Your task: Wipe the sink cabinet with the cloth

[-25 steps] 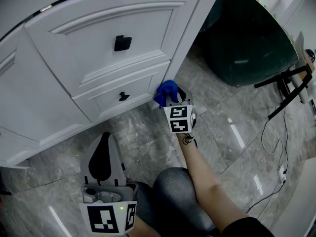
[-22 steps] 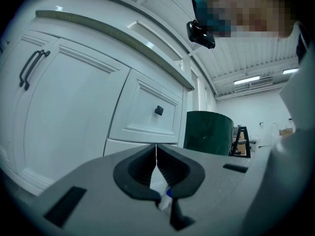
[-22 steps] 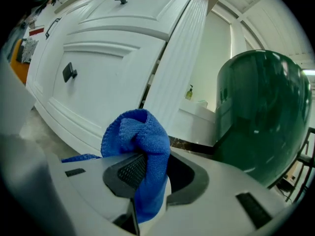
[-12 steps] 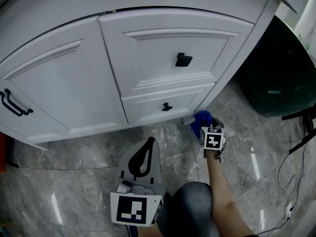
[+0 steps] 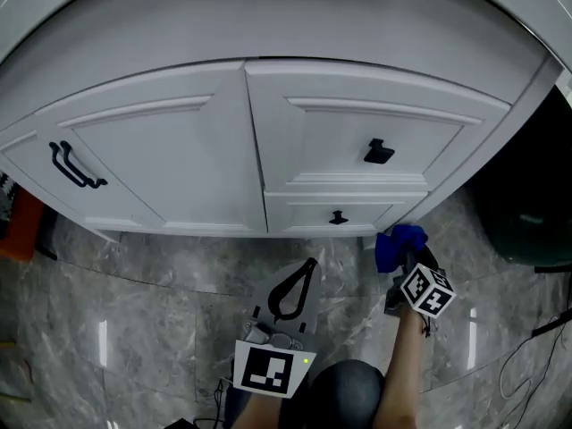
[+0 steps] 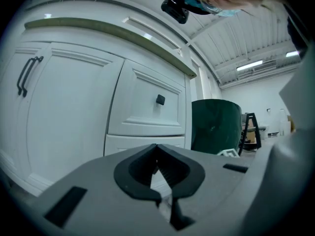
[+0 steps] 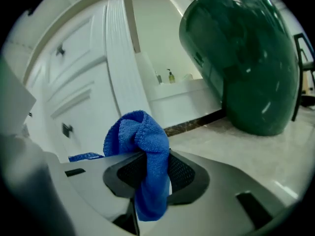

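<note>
Lower right: right gripper [image 5: 401, 262] holds cloth [image 5: 399, 241] against sink cabinet [image 5: 170, 159] base corner. Left gripper [image 5: 302, 277] bottom centre.

The left claw [image 5: 302, 273] hangs low in front of the person, pointing forward, its jaws closed tip to tip with nothing between them. The right claw [image 5: 404, 259] sits farther forward at the end of an outstretched forearm [image 5: 404, 365], its jaws clamped on a bunched blue cloth [image 7: 140, 132].
</note>
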A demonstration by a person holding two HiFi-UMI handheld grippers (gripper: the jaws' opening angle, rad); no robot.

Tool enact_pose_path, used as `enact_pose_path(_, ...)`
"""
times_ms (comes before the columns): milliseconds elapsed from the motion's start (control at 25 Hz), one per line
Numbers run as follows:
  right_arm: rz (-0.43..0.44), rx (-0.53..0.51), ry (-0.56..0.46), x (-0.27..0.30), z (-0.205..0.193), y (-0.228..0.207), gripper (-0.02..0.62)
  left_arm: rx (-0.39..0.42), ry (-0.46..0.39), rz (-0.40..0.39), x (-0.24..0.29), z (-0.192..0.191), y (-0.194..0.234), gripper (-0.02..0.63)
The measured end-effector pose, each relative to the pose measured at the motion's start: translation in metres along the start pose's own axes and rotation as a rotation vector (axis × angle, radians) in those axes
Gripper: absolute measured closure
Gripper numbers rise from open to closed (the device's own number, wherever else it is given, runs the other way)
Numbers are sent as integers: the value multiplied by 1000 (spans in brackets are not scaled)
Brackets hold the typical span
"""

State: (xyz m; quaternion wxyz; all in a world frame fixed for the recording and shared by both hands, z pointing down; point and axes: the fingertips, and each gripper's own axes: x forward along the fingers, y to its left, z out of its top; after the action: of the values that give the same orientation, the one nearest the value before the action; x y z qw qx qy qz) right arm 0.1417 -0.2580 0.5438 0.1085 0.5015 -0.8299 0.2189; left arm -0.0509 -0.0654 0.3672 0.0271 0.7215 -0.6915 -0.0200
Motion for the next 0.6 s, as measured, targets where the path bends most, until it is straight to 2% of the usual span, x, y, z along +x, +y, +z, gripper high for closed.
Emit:
enact_pose_path(80,108,-7,-56,-21,23,20,480,66,29,1,17,-3,-8,606)
enact_pose_path(160,194,-65,-67,-51,43,44,480,110,113,-9,32,-5,-23,606)
enact_pose_path(280,297,-159,-62,-111,82,77,480,47,163,-81,38,16,-58,606)
enact_pose_path(360,346,-210,-42,-156,112,97,480,35,180,-143,24,39,-78,606)
enact_pose_path(480,428,-303,9,-219,150,131,480,0,231,-124,-12,76,-90,606)
enact_pose_path(600,478,-350,86,-274,181,164,480,-56,278,-123,-51,132,-94,606)
